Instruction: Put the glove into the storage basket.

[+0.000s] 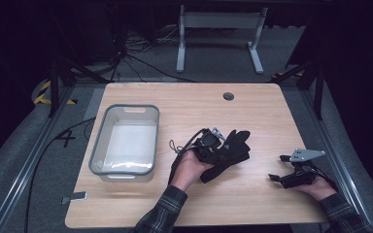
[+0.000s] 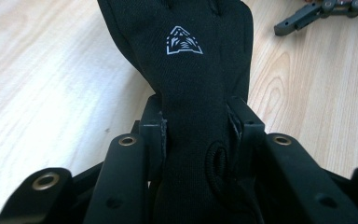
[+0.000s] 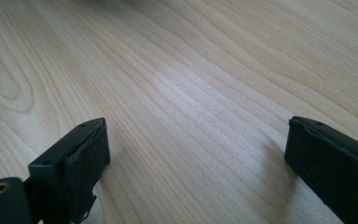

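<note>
Clamping a black glove (image 2: 196, 70) between its jaws, the left gripper (image 2: 198, 126) shows a white triangular logo (image 2: 183, 41) ahead, no readable lettering; the right gripper (image 3: 196, 149) rests spread apart.

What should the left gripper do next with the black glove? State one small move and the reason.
Probably carry the glove leftward toward the grey bin. The left gripper is clamped on the glove's cuff end, so the grasp looks made, and the open-topped bin sits just to its left on the table. The right gripper rests open on the wood, apart from the glove.
</note>
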{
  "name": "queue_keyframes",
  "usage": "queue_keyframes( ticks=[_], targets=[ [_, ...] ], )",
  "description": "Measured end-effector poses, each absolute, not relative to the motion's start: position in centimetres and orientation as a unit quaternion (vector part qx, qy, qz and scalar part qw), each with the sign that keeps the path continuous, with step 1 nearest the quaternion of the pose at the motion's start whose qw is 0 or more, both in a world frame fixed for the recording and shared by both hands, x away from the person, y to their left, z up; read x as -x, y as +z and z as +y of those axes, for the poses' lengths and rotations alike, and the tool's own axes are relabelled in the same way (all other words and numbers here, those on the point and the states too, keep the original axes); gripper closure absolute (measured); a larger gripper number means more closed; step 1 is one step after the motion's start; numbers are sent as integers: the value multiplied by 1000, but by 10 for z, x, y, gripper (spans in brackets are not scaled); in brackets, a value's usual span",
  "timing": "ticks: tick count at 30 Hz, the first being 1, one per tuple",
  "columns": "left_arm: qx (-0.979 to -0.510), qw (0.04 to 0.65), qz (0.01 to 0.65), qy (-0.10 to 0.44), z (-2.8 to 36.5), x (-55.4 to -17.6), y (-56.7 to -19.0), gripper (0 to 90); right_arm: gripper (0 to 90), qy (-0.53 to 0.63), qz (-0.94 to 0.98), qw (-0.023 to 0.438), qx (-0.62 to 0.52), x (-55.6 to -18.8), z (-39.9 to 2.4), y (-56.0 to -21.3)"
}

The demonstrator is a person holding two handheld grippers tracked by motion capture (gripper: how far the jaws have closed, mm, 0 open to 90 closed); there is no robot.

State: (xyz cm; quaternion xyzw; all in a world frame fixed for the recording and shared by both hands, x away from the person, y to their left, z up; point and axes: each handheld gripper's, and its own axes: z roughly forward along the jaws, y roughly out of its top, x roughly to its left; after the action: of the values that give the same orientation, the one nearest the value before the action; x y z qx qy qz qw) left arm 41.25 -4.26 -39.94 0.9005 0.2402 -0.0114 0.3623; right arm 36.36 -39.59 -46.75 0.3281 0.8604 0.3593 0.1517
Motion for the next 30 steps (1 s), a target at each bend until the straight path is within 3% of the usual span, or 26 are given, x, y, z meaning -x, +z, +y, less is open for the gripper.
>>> queue_keyframes(
  ticks=[30],
  targets=[
    [-855, 389, 337, 65, 58, -415, -348, 653, 63, 359, 862, 150, -324, -364, -396, -468]
  ],
)
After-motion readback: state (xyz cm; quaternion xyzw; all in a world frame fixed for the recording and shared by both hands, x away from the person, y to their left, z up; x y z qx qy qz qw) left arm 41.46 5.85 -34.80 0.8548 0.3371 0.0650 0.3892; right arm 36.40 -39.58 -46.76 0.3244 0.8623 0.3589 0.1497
